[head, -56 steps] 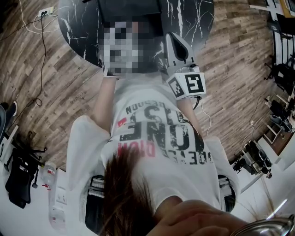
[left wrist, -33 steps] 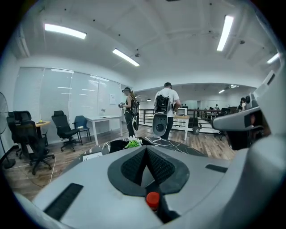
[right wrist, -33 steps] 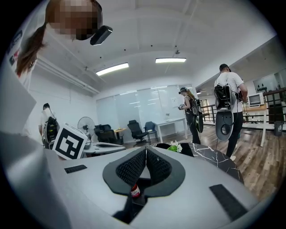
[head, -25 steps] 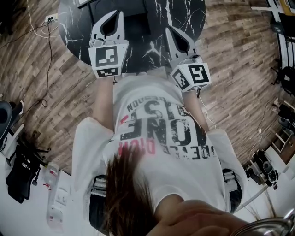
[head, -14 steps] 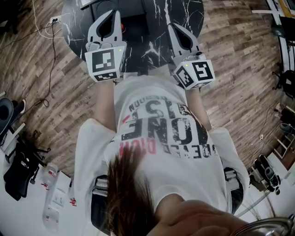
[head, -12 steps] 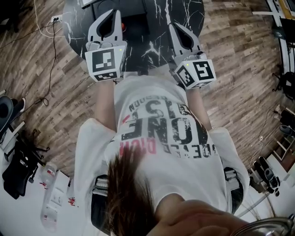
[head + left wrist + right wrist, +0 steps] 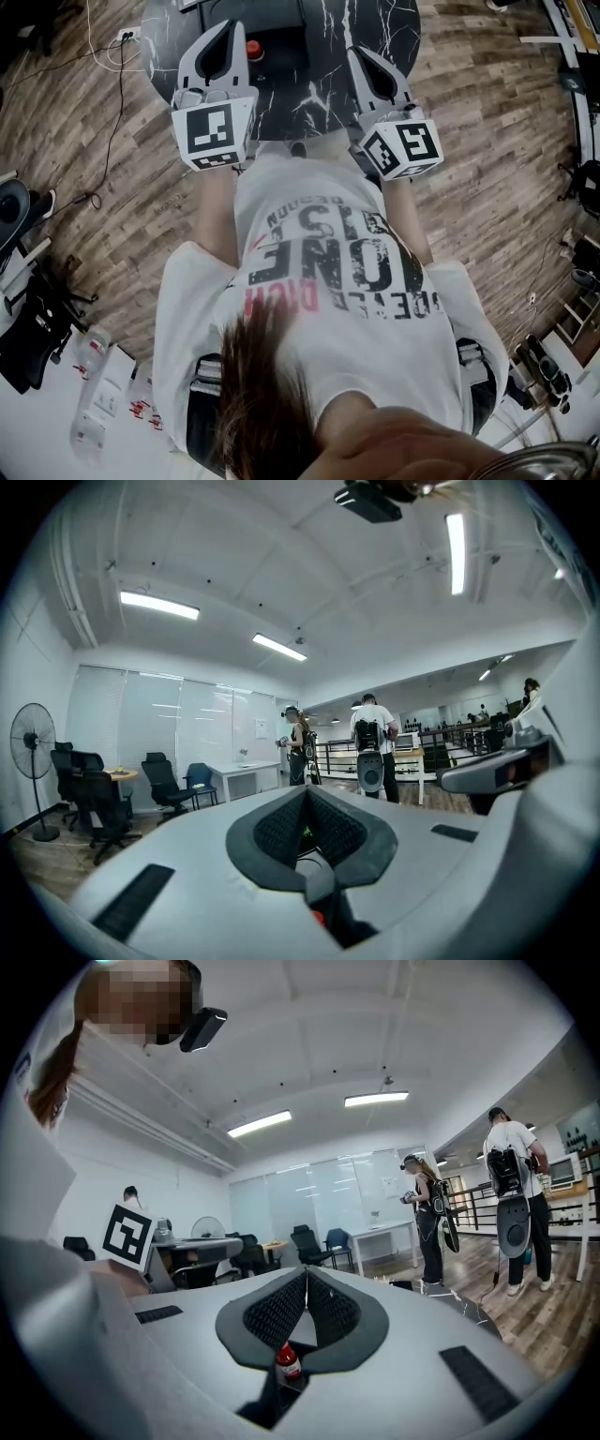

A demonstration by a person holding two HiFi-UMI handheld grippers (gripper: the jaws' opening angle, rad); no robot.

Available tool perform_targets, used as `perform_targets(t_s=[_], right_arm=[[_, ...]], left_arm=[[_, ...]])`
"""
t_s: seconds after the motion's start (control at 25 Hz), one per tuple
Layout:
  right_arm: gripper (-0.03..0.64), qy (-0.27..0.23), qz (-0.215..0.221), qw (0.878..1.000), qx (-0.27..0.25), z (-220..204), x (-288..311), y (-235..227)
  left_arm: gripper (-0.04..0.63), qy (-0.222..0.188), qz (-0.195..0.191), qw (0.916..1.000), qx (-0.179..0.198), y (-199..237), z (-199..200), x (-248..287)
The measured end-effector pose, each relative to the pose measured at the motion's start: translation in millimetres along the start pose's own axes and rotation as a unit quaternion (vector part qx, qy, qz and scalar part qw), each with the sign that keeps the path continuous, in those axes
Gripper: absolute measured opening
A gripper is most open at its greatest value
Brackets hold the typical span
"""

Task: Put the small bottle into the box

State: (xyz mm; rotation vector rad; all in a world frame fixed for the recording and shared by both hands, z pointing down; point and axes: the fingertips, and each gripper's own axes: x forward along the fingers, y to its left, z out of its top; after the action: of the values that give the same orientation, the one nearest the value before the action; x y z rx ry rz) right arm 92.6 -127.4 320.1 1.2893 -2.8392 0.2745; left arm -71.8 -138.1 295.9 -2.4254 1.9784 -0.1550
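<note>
Your left claw (image 7: 307, 794) is shut with nothing in it. Your right claw (image 7: 307, 1274) is shut and empty too. Both point out flat over the near edge of the black bench (image 7: 319, 94). The small bottle (image 7: 251, 49) (red cap) stands farther out, just past your left claw, by the near left corner of the dark box (image 7: 281, 28). I cannot tell if it is in the box or beside it. If you go in with a shut claw, you may bump the bottle. It looks light, so it could tip, roll and drop to the floor (image 7: 141, 187). Open up first.
</note>
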Motion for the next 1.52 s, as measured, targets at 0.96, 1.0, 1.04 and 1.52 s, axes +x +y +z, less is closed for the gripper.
perform_targets(t_s=[0.96, 1.0, 1.04, 1.52], right_arm=[[0.003, -0.057, 0.001, 0.998, -0.005, 43.8, -47.3, 7.8], [0.003, -0.058, 0.002, 0.998, -0.007, 45.7, -49.0, 8.8], [0.003, -0.059, 0.002, 0.998, -0.009, 47.4, -50.9, 9.7], [0.003, -0.05, 0.002, 0.999, -0.022, 46.0, -69.1, 12.3]], left_arm=[[0.003, -0.05, 0.001, 0.9987, 0.012, -28.6, 41.9, -60.0], [0.003, -0.051, 0.002, 0.9986, 0.011, -29.7, 42.6, -61.6], [0.003, -0.051, 0.002, 0.9986, 0.009, -30.9, 43.0, -63.3], [0.003, -0.045, 0.011, 0.9988, -0.014, -48.4, 33.9, -88.8]])
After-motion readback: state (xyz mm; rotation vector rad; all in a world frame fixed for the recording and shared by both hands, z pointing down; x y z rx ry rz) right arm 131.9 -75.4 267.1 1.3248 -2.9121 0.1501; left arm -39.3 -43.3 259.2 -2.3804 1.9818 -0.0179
